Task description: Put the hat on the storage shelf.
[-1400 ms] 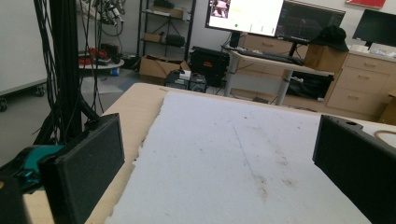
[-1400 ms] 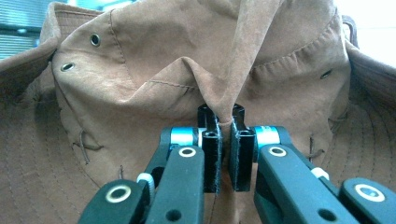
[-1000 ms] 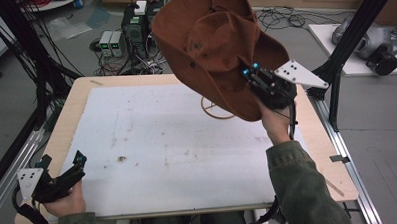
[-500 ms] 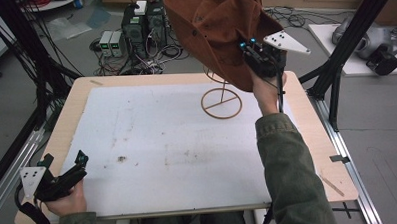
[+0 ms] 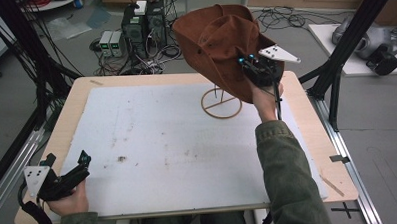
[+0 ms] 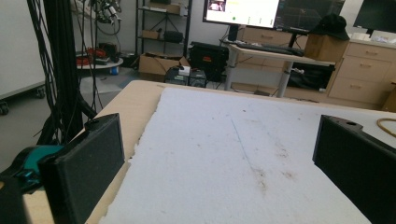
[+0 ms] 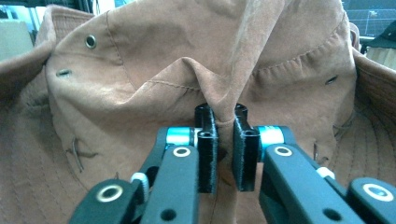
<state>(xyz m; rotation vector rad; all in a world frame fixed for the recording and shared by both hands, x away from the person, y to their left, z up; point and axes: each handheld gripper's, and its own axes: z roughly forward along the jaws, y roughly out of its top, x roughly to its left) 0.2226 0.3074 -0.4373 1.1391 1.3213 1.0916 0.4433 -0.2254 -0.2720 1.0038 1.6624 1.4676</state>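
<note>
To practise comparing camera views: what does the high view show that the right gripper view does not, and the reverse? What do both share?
High view alone: the wire stand under the hat, the white mat, the left gripper resting open at the table's near corner. Right gripper view alone: metal eyelets, stitched seams, a fold of suede pinched between the pads. Both: the brown hat held by the right gripper.

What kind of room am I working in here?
Likely a lab or workshop: black rig frame around the table, computers and loose cables on the floor, monitor and desks behind.
</note>
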